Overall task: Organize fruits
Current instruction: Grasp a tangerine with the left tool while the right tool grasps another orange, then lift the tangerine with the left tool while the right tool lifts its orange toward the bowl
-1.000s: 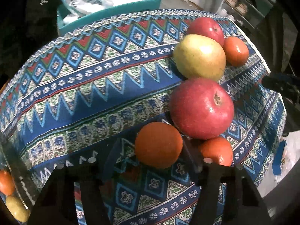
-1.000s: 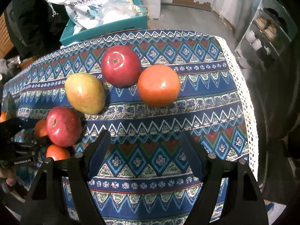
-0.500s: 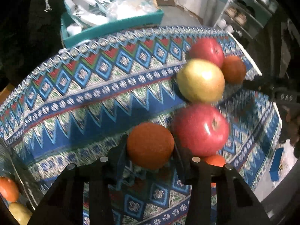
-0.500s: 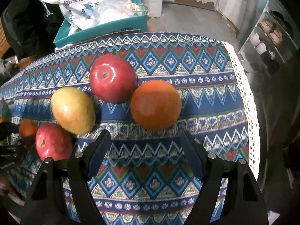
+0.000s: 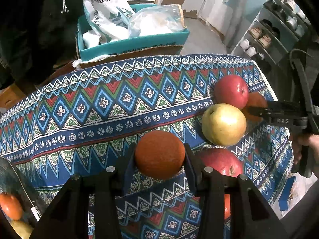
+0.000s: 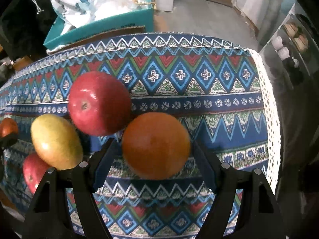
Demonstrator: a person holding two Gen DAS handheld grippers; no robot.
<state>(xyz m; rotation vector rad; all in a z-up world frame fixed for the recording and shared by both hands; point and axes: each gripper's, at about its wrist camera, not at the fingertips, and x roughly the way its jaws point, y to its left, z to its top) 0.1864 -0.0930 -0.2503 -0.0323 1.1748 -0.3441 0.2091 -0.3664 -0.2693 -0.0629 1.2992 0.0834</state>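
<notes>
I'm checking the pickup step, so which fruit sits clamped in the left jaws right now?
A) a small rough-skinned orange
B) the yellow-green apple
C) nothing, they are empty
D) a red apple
A: in the left wrist view the left gripper has its jaws pressed against both sides of the small rough-skinned orange, while the yellow-green apple and the red apple lie on the tablecloth.

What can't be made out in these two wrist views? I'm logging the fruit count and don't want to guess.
- Left wrist view: the near red apple is partly hidden behind the left gripper, which is shut on a small orange.
- Left wrist view: fruit at the bottom-left is cut off by the edge.
- Right wrist view: the large orange is blurred, so contact with the right gripper is unclear.
</notes>
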